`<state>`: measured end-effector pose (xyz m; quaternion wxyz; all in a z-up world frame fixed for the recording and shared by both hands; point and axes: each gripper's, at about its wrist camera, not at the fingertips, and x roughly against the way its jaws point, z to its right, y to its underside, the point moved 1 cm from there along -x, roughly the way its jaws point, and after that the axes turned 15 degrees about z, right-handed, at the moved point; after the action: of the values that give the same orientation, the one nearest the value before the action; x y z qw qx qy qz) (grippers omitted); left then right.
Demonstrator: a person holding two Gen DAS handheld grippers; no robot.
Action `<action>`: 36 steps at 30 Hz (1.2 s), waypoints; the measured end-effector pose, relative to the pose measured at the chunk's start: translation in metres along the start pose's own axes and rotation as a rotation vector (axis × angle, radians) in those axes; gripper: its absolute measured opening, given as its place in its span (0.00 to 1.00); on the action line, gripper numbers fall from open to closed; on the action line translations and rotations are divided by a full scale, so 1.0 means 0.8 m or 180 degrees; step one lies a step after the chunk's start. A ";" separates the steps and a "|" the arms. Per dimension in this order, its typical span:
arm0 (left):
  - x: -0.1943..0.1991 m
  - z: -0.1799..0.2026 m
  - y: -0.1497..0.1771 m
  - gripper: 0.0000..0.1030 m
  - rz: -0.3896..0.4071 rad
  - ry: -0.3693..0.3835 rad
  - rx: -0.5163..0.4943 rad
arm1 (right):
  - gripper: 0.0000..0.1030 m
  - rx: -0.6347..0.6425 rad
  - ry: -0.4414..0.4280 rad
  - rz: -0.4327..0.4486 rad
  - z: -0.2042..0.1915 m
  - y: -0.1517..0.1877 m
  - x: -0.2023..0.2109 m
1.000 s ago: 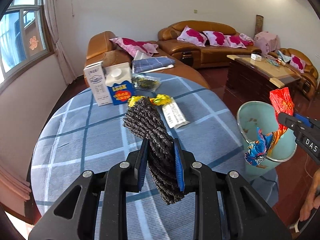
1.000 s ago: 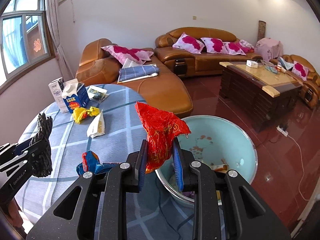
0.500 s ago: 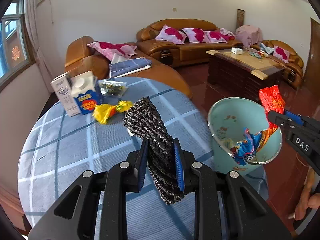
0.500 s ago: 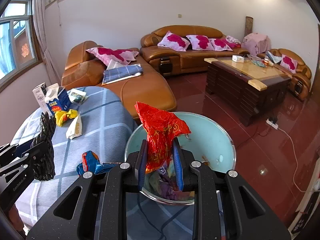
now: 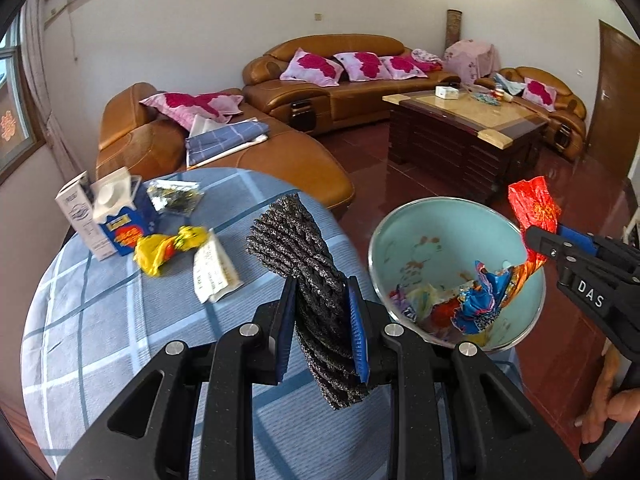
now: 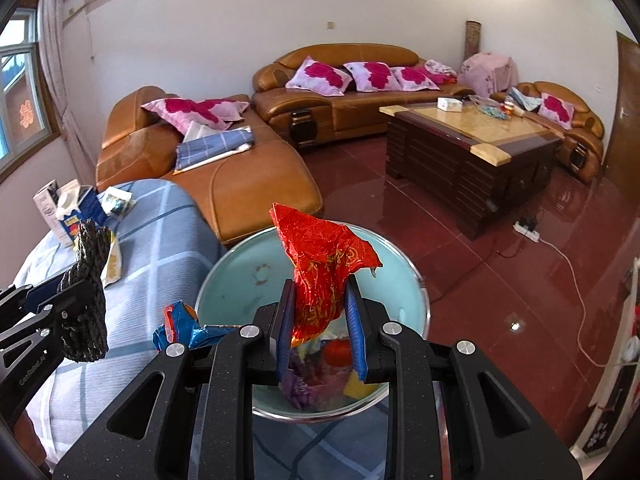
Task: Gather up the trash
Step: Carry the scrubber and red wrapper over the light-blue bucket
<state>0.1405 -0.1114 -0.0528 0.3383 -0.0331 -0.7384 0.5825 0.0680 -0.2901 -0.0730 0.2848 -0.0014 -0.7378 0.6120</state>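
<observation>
The right tongs (image 6: 320,328) are clamped on a crumpled red foil wrapper (image 6: 324,264), held directly above the open mouth of the pale green bin (image 6: 224,276), which stands on the floor just beside the table (image 6: 160,240). A blue wrapper (image 6: 180,326) hangs from the same tongs at their left side; how it is caught there cannot be made out. The left tongs (image 5: 322,336) are closed on a dark, glittery, twisted wrapper (image 5: 296,248), and they sit over the table edge, short of the bin's rim.

The likeliest slip is on the left: if that grip lets go here, the dark wrapper would probably fall on the blue checked cloth or down the gap between table and bin. The red foil is light and stiff (it may cling to a pad or flutter sideways), so it could drift past the rim. The dangling blue wrapper may drop on its own, outside the bin. With both tongs converging on one opening, they could also knock together.

Still on the table: a yellow wrapper (image 5: 168,246), a white packet (image 5: 212,270), a clear foil packet (image 5: 176,198) and two cartons (image 5: 108,216).
</observation>
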 end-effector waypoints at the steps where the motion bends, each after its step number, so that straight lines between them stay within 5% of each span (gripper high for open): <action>1: -0.002 0.004 -0.001 0.24 0.0004 0.0021 -0.0014 | 0.24 -0.0009 0.0011 -0.0001 0.002 0.001 -0.001; 36: -0.109 0.096 -0.003 0.24 -0.0322 0.0441 -0.0189 | 0.25 0.0038 0.0444 -0.0252 0.066 0.023 -0.069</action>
<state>0.1669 -0.2156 -0.0978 0.4165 -0.0459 -0.7308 0.5388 0.0852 -0.3528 -0.1178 0.3595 -0.0131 -0.7120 0.6030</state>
